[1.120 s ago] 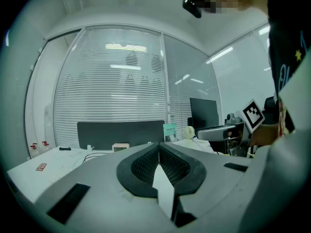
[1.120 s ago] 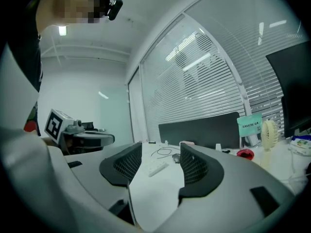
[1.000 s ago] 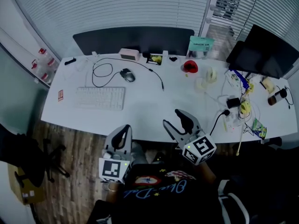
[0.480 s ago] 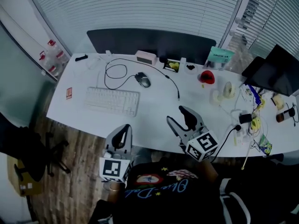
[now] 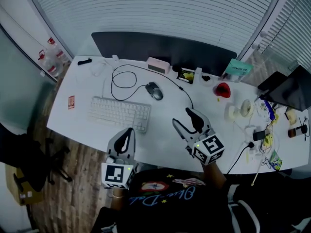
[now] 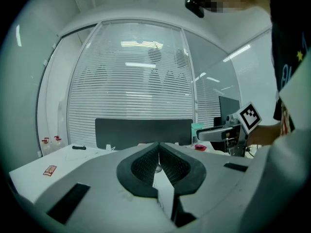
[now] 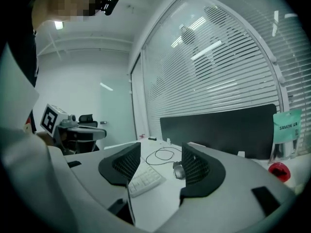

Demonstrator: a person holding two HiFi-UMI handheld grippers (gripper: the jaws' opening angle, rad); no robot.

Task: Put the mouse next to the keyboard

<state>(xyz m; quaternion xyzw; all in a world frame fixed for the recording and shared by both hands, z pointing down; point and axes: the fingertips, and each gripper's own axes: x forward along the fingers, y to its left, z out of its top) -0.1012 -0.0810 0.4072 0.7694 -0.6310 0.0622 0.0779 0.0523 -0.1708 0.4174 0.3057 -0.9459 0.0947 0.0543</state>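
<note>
A dark grey mouse [image 5: 154, 90] lies on the white desk [image 5: 160, 130], its black cable looping to the far left. It sits beyond the right end of the white keyboard [image 5: 120, 113], apart from it. My right gripper [image 5: 184, 119] hovers over the desk's near part, jaws opening with nothing between them. In the right gripper view the mouse [image 7: 179, 170] and keyboard [image 7: 145, 179] show ahead between the right gripper's [image 7: 158, 161] jaws. My left gripper [image 5: 127, 132] hangs at the desk's front edge, shut and empty; in its own view the left gripper [image 6: 158, 149] has its jaws together.
A black divider panel [image 5: 160, 45] lines the desk's far edge, with a pink box [image 5: 158, 65] and a teal sign [image 5: 238, 68] before it. A red bowl [image 5: 222, 89], a small fan [image 5: 238, 110] and tangled cables [image 5: 257, 132] crowd the right. A black chair [image 5: 29, 154] stands at left.
The head view has swung, so the desk sits lower and further right in the picture. My right gripper now stands nearer the mouse. The left gripper has kept its place.
</note>
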